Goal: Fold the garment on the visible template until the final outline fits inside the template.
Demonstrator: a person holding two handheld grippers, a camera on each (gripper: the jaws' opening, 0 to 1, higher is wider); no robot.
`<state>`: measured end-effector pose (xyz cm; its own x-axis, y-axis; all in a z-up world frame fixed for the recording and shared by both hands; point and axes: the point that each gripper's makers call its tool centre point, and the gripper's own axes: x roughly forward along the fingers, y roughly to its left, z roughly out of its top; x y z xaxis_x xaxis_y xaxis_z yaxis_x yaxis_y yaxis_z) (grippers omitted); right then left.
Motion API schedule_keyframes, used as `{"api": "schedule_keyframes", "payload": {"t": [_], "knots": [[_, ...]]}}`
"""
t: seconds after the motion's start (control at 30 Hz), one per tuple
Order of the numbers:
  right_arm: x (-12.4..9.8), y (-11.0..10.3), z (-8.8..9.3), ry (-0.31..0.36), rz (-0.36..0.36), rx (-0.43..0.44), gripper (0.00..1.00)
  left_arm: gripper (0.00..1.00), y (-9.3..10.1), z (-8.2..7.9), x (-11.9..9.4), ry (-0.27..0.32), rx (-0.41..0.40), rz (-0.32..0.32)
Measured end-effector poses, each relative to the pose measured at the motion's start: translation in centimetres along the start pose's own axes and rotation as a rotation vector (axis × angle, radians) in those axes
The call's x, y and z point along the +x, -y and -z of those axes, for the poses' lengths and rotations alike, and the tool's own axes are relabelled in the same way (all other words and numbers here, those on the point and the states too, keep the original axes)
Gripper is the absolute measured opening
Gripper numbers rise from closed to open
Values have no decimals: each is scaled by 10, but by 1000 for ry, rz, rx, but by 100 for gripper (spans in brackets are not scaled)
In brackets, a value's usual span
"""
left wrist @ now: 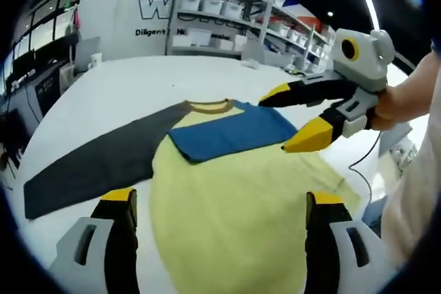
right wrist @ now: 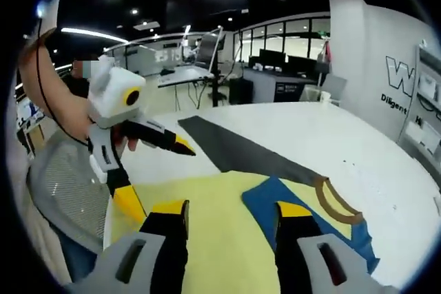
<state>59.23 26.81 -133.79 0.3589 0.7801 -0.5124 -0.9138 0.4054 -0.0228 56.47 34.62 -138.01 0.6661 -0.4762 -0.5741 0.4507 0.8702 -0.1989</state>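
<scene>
The garment lies flat on the white table [left wrist: 138, 77]. It has a pale yellow body [left wrist: 234, 197], a tan collar [left wrist: 210, 107] and a dark grey sleeve [left wrist: 96, 163] stretched out to the left. Its blue sleeve [left wrist: 231, 132] is folded across the chest. My left gripper [left wrist: 220, 201] stands open over the yellow body, with nothing between its jaws. My right gripper [left wrist: 279, 123] reaches in from the right, open, hovering at the blue sleeve's edge. In the right gripper view, my right gripper [right wrist: 231, 211] is open above the yellow body [right wrist: 207, 197] and blue sleeve [right wrist: 265, 201], with the left gripper [right wrist: 162, 180] open to its left.
Shelves with white bins [left wrist: 227, 12] stand behind the table beside a lettered wall. A person's hand [left wrist: 406, 98] holds the right gripper. A grey mesh chair [right wrist: 62, 184] sits at the table's near side. Desks with monitors [right wrist: 275, 60] stand farther off.
</scene>
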Motion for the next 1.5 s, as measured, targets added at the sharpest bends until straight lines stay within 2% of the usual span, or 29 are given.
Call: {"api": "schedule_keyframes", "payload": {"t": [0.13, 0.33, 0.47, 0.77, 0.97, 1.23, 1.4, 1.5], "knots": [[-13, 1, 3, 2, 14, 14, 54, 97, -11, -1, -3, 11, -41, -15], [-32, -2, 8, 6, 24, 29, 62, 97, -31, -2, -11, 23, -60, -57], [-44, -3, 18, -6, 31, 48, 65, 96, -53, 3, -21, 28, -106, -98], [-66, -4, 21, 6, 58, 77, 68, 94, -107, 15, -37, 37, -215, -192], [-78, -7, 24, 16, 76, 96, 69, 92, -135, 20, -45, 42, -273, -236], [-94, -8, 30, 27, 105, 124, 70, 86, -179, 27, -57, 67, -397, -324], [-100, -6, 37, 19, 120, 139, 70, 83, -201, 31, -65, 102, -493, -374], [-104, -3, 41, 14, 133, 151, 70, 79, -223, 35, -72, 147, -581, -427]]}}
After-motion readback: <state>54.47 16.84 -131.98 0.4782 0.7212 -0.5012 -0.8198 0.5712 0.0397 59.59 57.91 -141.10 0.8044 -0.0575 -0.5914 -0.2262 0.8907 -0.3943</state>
